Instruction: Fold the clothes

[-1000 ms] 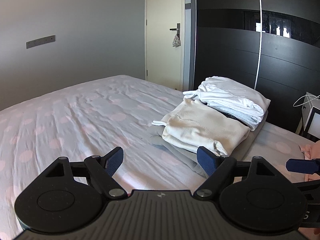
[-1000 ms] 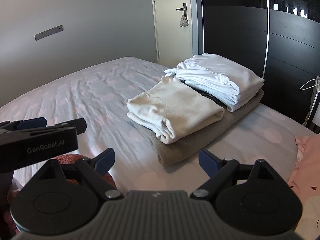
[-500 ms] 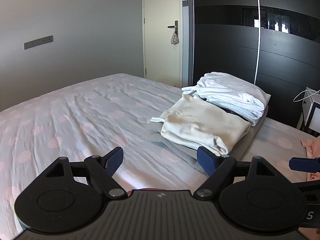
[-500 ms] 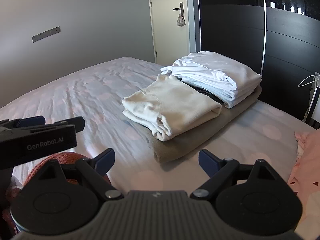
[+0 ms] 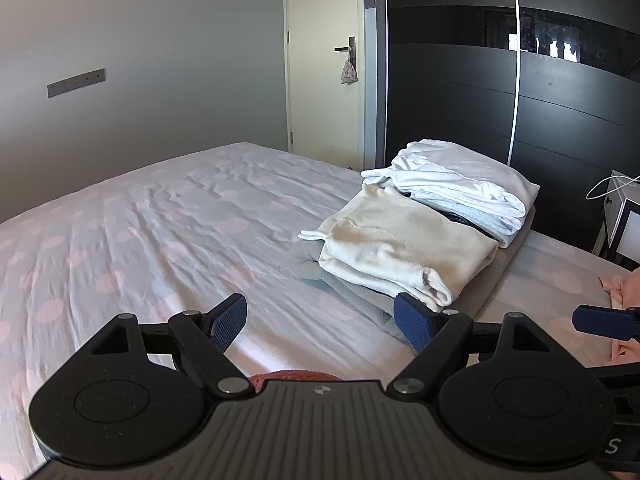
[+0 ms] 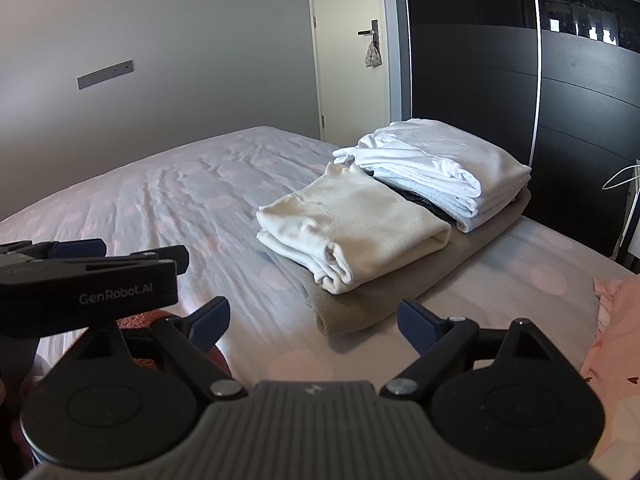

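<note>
Folded already: cream sweater (image 6: 352, 232) near, white pile (image 6: 444, 160) far, both on grey blanket (image 6: 400, 300), right part of bed (image 5: 160, 232). Left to fold, probably: pink garment (image 6: 616, 320), right edge. Left gripper (image 5: 320, 320), right gripper (image 6: 316, 320): jaws apart, empty, hovering near edge.

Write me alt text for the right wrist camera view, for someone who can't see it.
A stack of folded clothes sits on a bed: a cream sweater and a pile of white garments rest on a grey folded blanket. In the foreground the right gripper is open and empty above the polka-dot sheet, with the left gripper at the left edge. Pink fabric lies at the right.
</note>
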